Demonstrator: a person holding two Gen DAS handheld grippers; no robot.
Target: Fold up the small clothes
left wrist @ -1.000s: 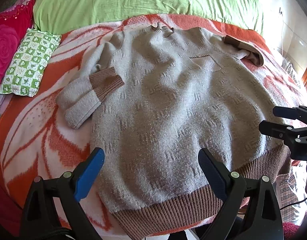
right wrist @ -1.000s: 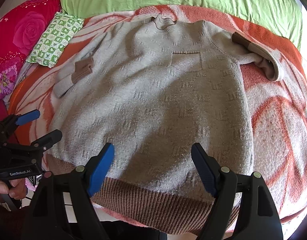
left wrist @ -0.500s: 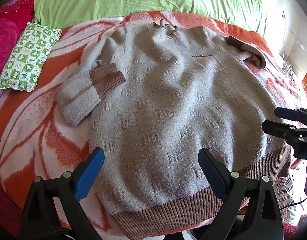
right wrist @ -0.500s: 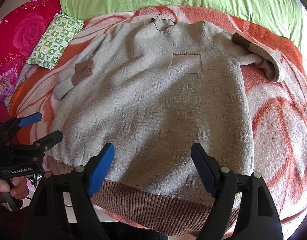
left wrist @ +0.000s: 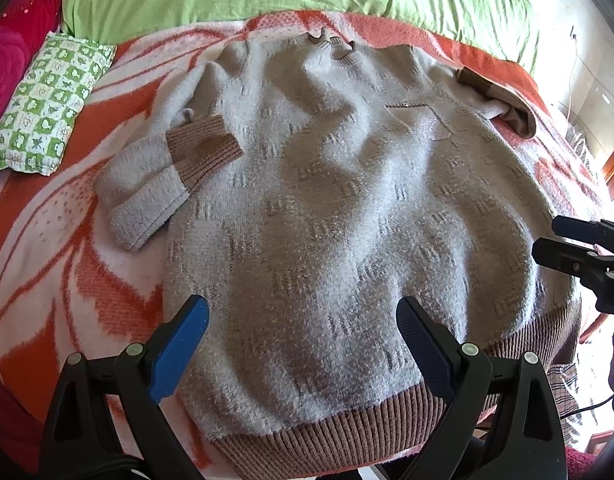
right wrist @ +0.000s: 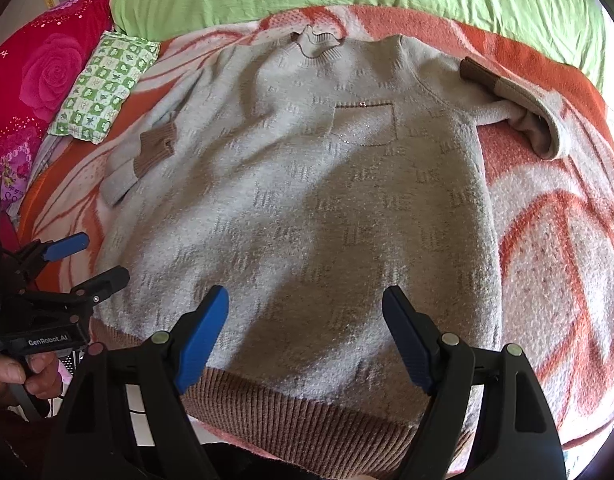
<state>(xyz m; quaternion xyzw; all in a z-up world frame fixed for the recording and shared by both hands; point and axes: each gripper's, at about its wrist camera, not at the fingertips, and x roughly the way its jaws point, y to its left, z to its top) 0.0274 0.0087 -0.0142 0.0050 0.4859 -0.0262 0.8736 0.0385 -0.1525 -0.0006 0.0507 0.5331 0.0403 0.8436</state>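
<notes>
Two grippers, left (left wrist: 301, 334) and right (right wrist: 305, 320), jaws wide and empty above sweater (right wrist: 307, 200) hem, blanket (right wrist: 547, 240) bare right of sweater, pillow (left wrist: 47, 104) far left

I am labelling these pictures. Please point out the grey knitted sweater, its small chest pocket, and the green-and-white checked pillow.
grey knitted sweater (right wrist: 307, 208), right wrist view, middle of its front.
small chest pocket (right wrist: 365, 124), right wrist view, pocket centre.
green-and-white checked pillow (left wrist: 47, 104), left wrist view, middle of its top.

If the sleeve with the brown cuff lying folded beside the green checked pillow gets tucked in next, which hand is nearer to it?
Probably the left. The left gripper hovers open over the sweater's hem on that sleeve's side; the right gripper, also open, sits toward the opposite sleeve.
</notes>
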